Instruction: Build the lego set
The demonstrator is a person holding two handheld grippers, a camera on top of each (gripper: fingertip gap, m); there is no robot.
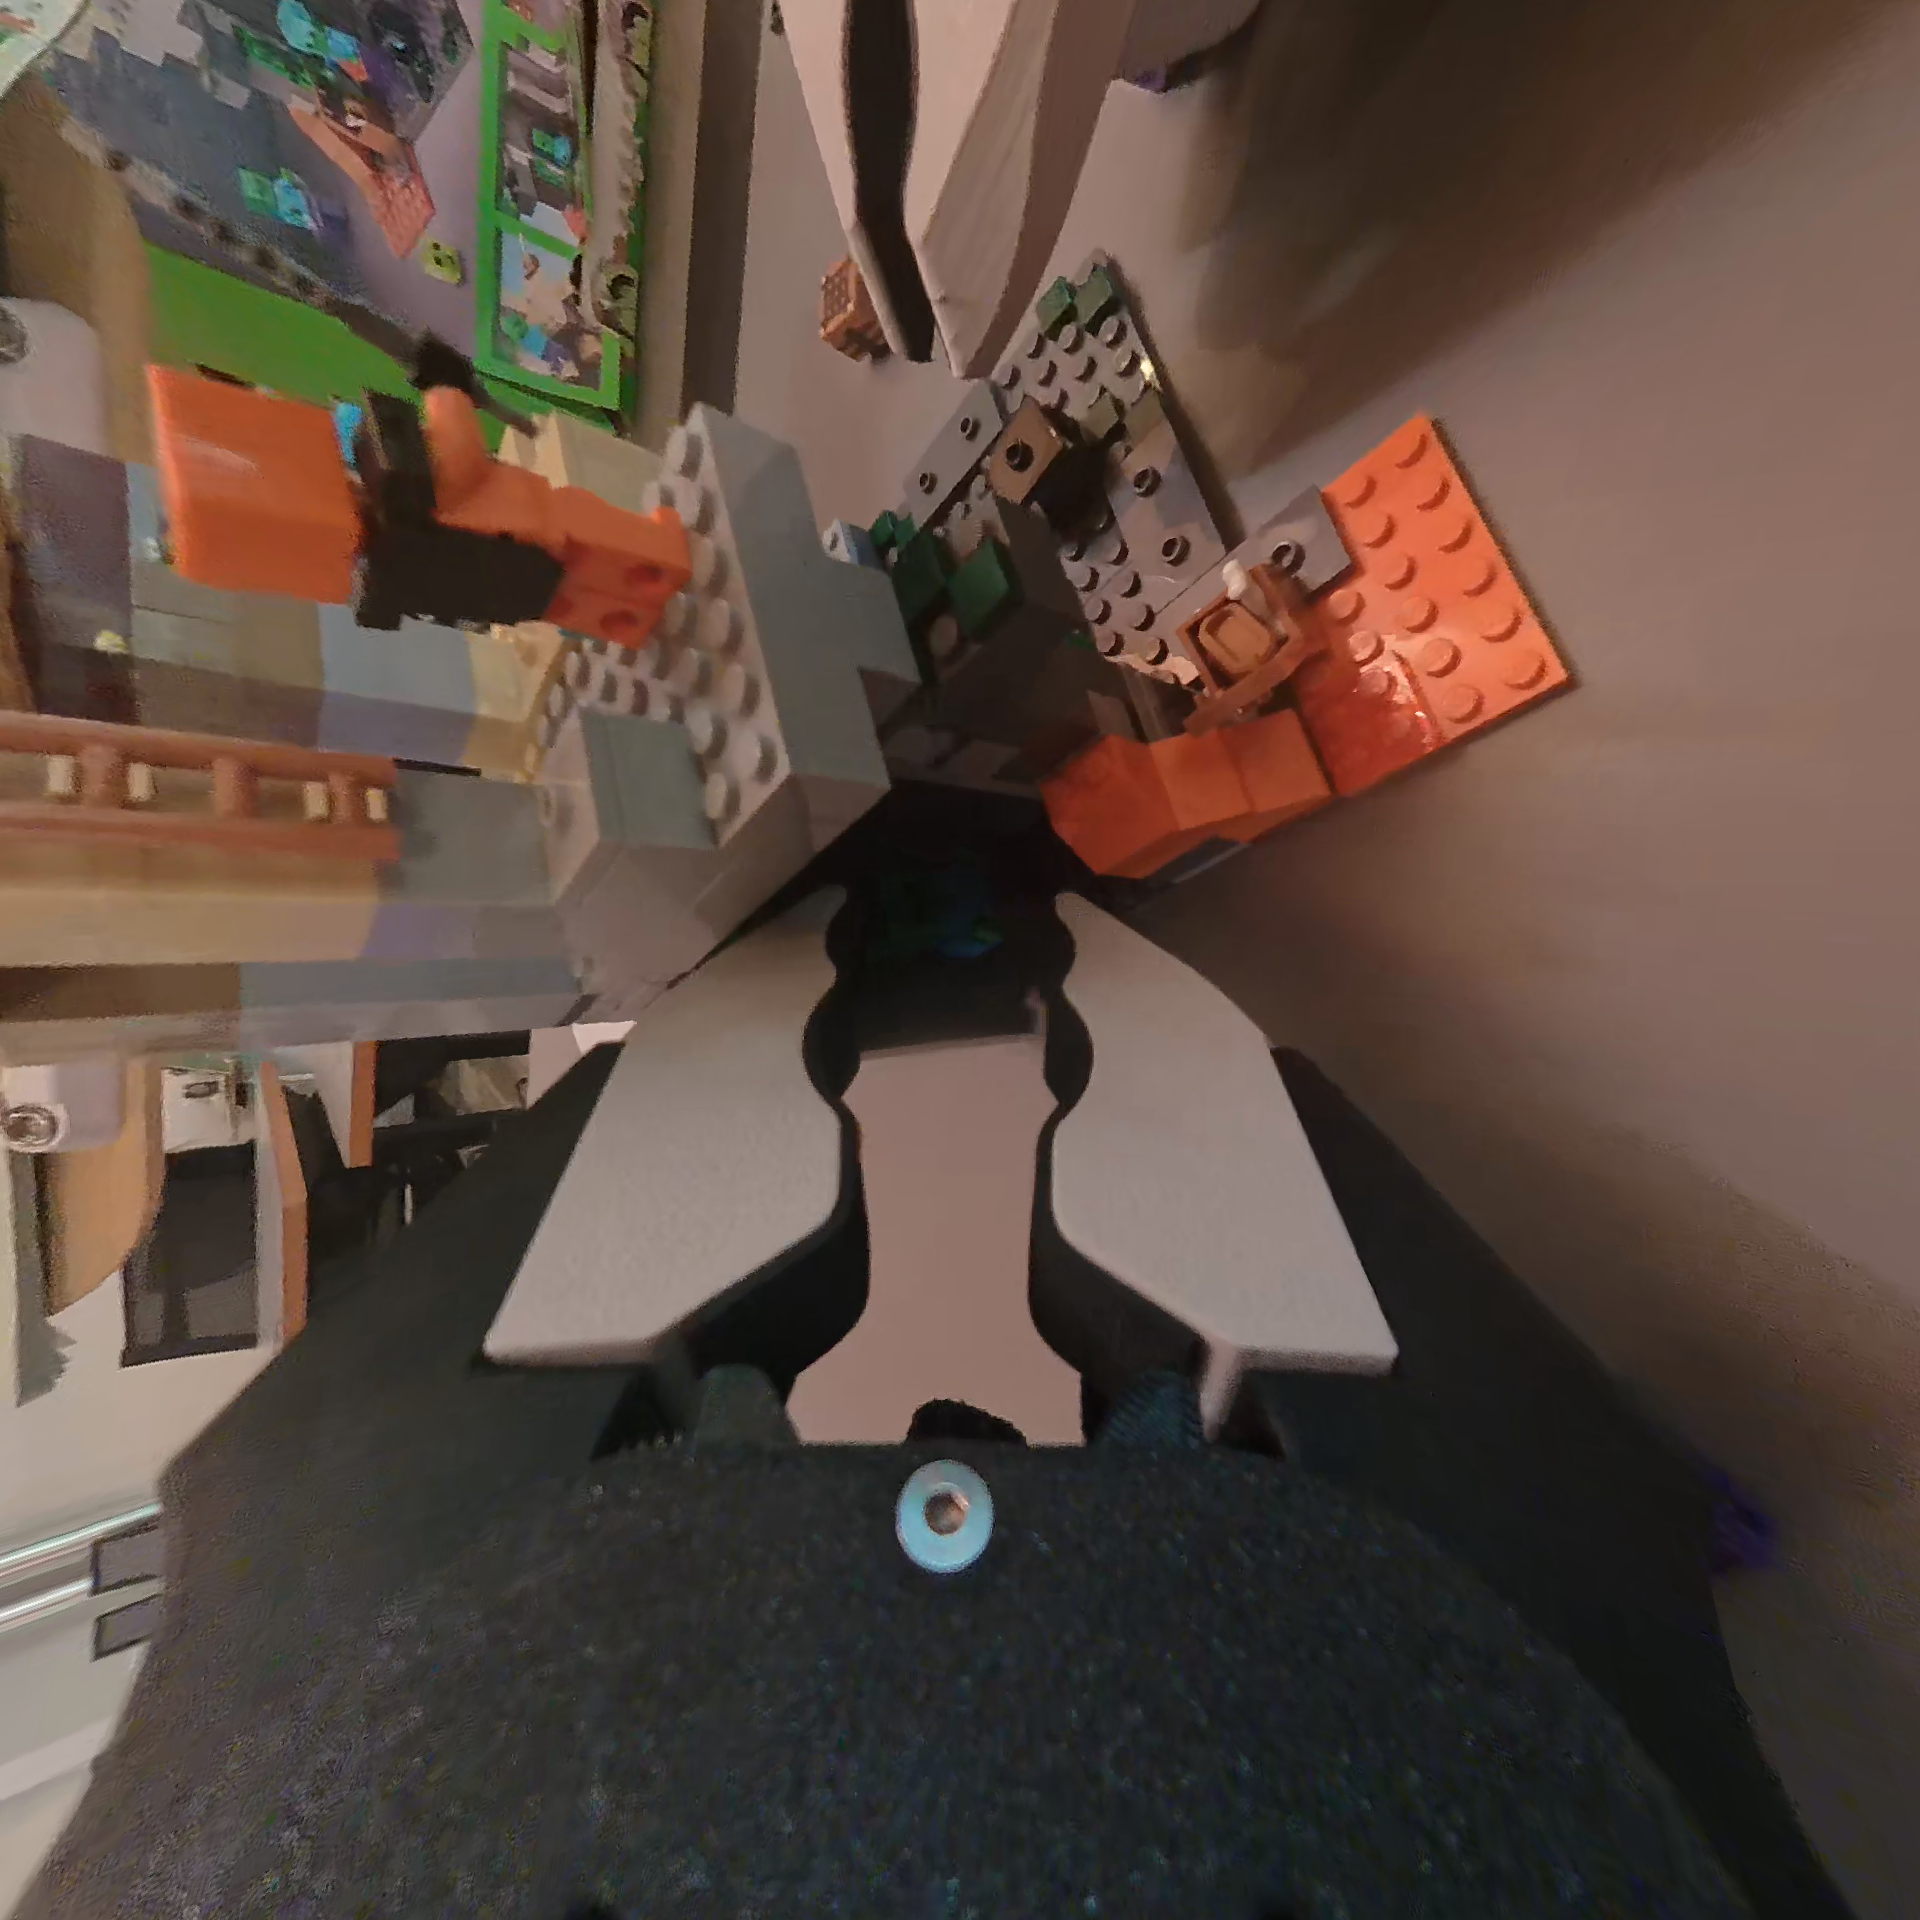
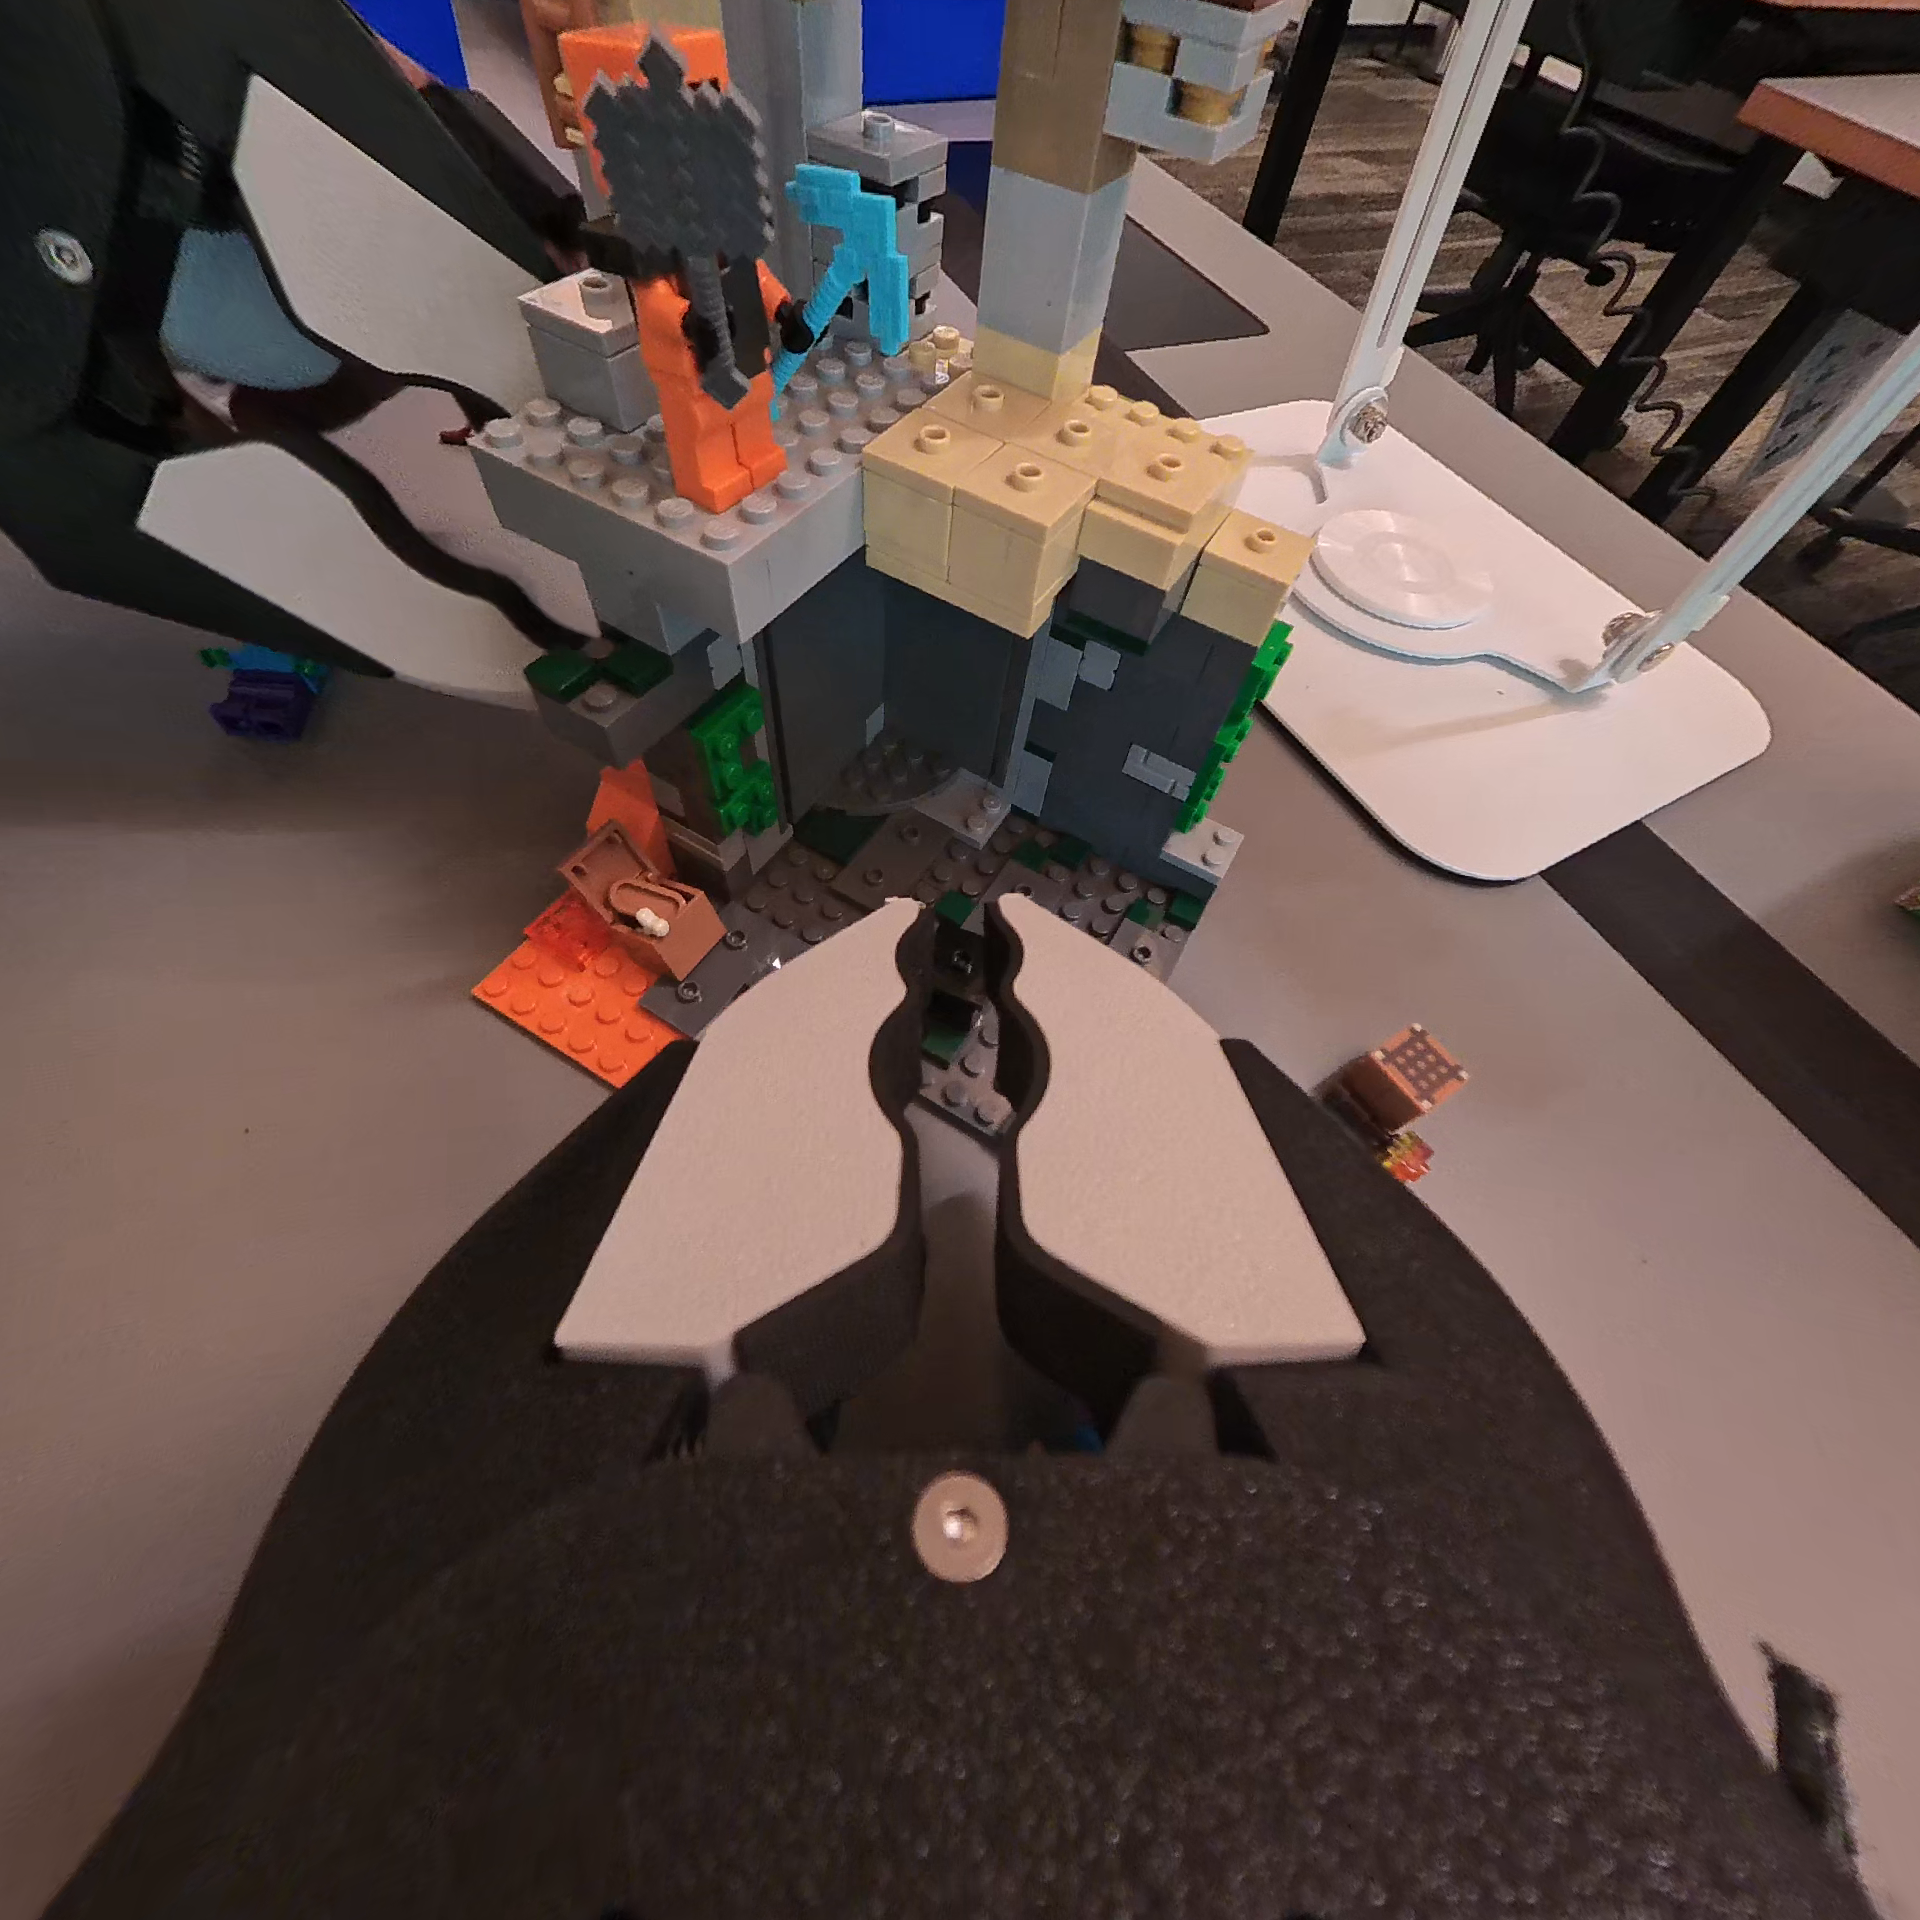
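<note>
in the left wrist view the camera is rolled sideways, so the lego build (image 1: 831, 644) juts in from the left over the grey table (image 1: 1610, 1039). the left gripper (image 1: 945, 925) has its fingers spread, tips at the dark underside of the model's grey studded platform (image 1: 717, 623); whether they touch anything there is hidden in shadow. an orange minifigure (image 1: 436, 509) stands on that platform. beyond lie a dark grey baseplate (image 1: 1101, 457) and an orange plate (image 1: 1444, 582), with a small brown chest (image 1: 1236, 634) open at their join, a pale piece inside it. the set's printed box (image 1: 343, 187), green-edged with artwork, stands at the top left; its writing is too blurred to read.

in the right wrist view the build stands on the table just ahead of the right gripper (image 2: 961, 914). its fingers are nearly together with a narrow gap, nothing between them, tips over the front of the dark baseplate. the orange minifigure stands on the grey platform holding a dark grey axe (image 2: 686, 156) and a light blue pickaxe (image 2: 847, 249). tan blocks (image 2: 1070, 499) adjoin the platform, with a tall column (image 2: 1049, 177) rising from them. the open chest sits at the orange plate's edge. the left gripper reaches in from the left, fingers apart either side of the platform's edge. a small brown block (image 2: 1403, 1081) lies apart on the right, near a white lamp base (image 2: 1507, 748).
</note>
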